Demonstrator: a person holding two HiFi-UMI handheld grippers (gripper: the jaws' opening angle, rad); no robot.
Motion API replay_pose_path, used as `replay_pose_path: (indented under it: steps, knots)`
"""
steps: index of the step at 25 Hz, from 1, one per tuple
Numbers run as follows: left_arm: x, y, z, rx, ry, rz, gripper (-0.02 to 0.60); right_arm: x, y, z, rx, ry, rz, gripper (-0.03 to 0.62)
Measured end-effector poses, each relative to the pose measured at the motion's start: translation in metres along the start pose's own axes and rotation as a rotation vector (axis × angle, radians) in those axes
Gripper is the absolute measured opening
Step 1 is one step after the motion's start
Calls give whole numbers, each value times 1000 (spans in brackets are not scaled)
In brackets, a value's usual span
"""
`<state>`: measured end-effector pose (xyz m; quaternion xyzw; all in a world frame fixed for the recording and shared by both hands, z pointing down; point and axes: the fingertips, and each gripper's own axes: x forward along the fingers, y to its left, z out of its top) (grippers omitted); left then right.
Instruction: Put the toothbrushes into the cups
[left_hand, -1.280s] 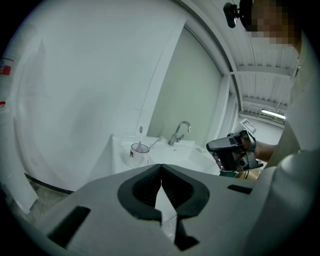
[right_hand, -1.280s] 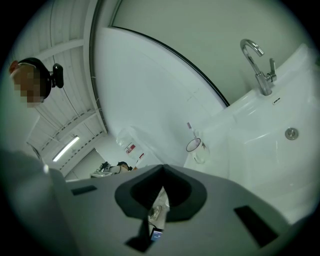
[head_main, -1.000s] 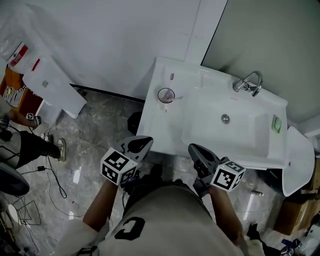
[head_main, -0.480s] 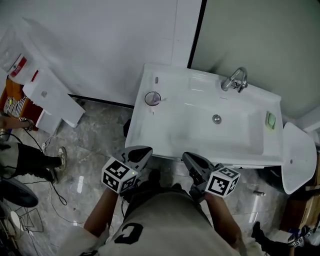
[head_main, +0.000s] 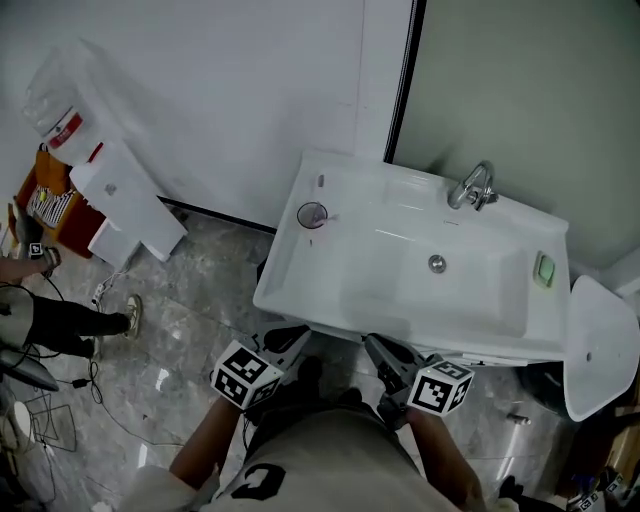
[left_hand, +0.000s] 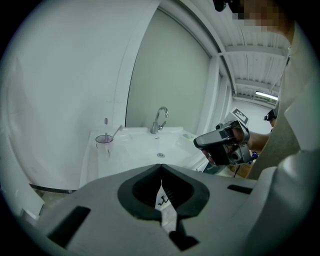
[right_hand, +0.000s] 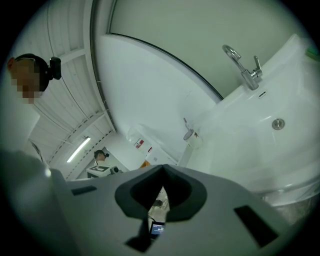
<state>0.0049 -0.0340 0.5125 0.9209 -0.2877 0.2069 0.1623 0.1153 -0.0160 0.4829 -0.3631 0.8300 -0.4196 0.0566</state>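
Note:
A clear cup (head_main: 312, 214) stands on the left rim of the white sink (head_main: 300, 290), with a toothbrush (left_hand: 116, 132) leaning in it. The same cup (left_hand: 104, 142) shows far ahead in the left gripper view, and as a small cup (right_hand: 190, 135) in the right gripper view. A small upright item (head_main: 320, 181) sits at the sink's back left corner. My left gripper (head_main: 290, 338) and right gripper (head_main: 378, 350) hover in front of the sink's near edge, both shut and empty. The left gripper's (left_hand: 161, 167) jaws meet, as do the right gripper's (right_hand: 162, 169).
A chrome faucet (head_main: 472, 186) and drain (head_main: 437, 264) are in the sink, a green soap (head_main: 544, 270) on its right rim. A white lidded fixture (head_main: 595, 345) stands at the right, a white dispenser (head_main: 115, 195) at the left. A person's leg (head_main: 60, 325) and cables lie on the floor.
Both grippers sit lower in the head view and a little further back from the sink's front edge. Their jaws stay shut.

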Motion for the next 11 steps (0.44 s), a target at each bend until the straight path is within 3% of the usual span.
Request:
replay_pose_path:
  steps: [5,11]
  knots:
    - [-15,3,-10,-23,10,63,20,7,3,-7,7,39,41,11]
    - [-40,35,-18,-51,21,109,20,35,20,-10,-6,72,60,11]
